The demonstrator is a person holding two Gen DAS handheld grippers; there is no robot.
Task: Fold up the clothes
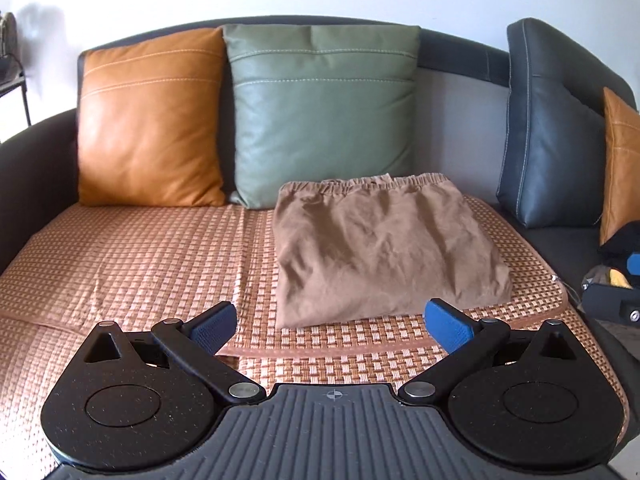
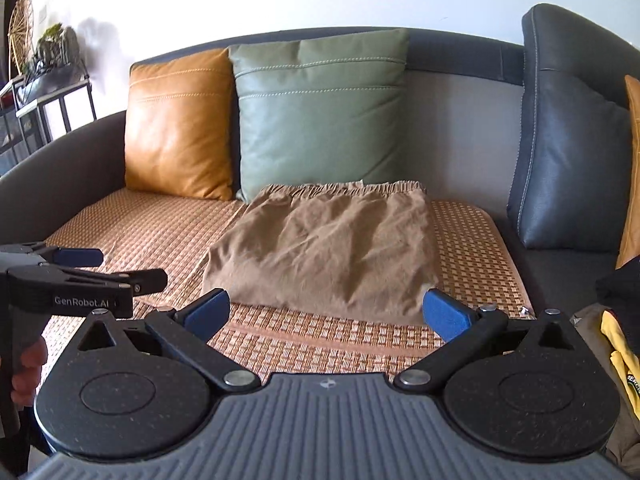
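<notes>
The brown garment (image 1: 384, 248) lay folded into a roughly square, slightly rumpled packet on the woven mat (image 1: 120, 264) covering the sofa seat, its gathered elastic waistband (image 1: 384, 182) turned toward the back cushions. It sat flat and unheld, its far edge just in front of the green cushion (image 1: 320, 112), its near edge straight and close to the mat's front border. At the far right, a heap of dark and yellow clothes (image 2: 618, 320) lay unfolded.

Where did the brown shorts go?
The folded brown shorts lie on the woven mat on the sofa seat, right of centre in the left wrist view, just in front of the green cushion, with the dark blue cushion to their right.
</notes>
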